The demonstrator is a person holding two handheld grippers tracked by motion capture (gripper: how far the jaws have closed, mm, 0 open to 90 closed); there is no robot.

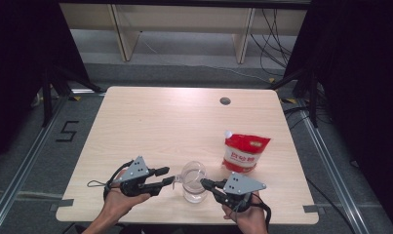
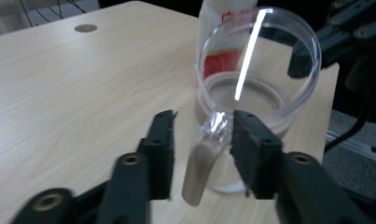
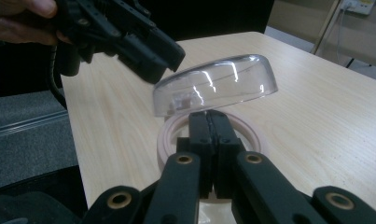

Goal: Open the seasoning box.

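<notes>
A clear glass jar [image 1: 193, 183] with a pinkish seal ring stands near the table's front edge, its hinged clear lid [image 3: 213, 86] raised at a tilt. My left gripper [image 1: 166, 176] is at the jar's left. In the left gripper view its jaws [image 2: 202, 135] stand apart around the jar's clasp lever [image 2: 199, 170]: the right pad is against the lever and the left pad is clear of it. My right gripper [image 1: 204, 184] touches the jar from the right. Its jaws [image 3: 209, 119] are pressed together, tips at the seal ring [image 3: 169, 140] under the lid.
A red and white sugar bag [image 1: 245, 152] stands behind and to the right of the jar. There is a round cable hole [image 1: 225, 101] near the far edge of the wooden table [image 1: 150, 126]. Dark curtains and floor rails flank the table.
</notes>
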